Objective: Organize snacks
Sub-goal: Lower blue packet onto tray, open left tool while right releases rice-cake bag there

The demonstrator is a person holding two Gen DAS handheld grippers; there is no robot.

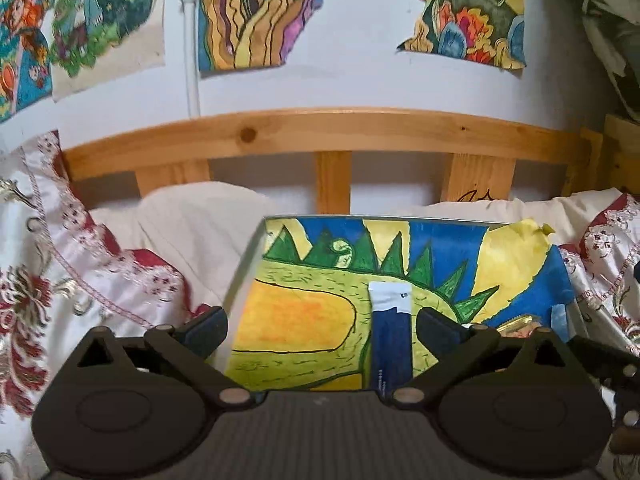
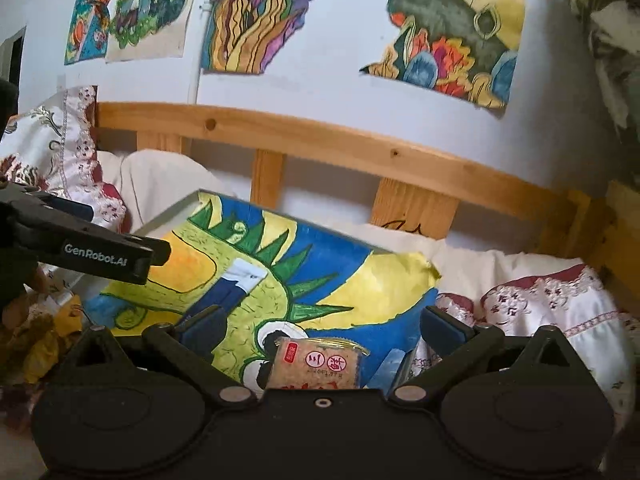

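Note:
A dark blue snack stick with a white end lies on a tray lined with a painted dragon picture. My left gripper hangs above it, open, with the stick below the gap near the right finger, untouched. In the right wrist view the same blue stick lies further back. A clear packet holding a brown square snack with red print rests at the tray's near edge. My right gripper is open above that packet with nothing pressed between its pads. The left gripper's black body shows at the left.
The tray rests on a bed among white and floral pillows. A wooden headboard runs behind it, under a white wall with colourful paintings. A corner of a gold packet peeks out at the tray's right in the left wrist view.

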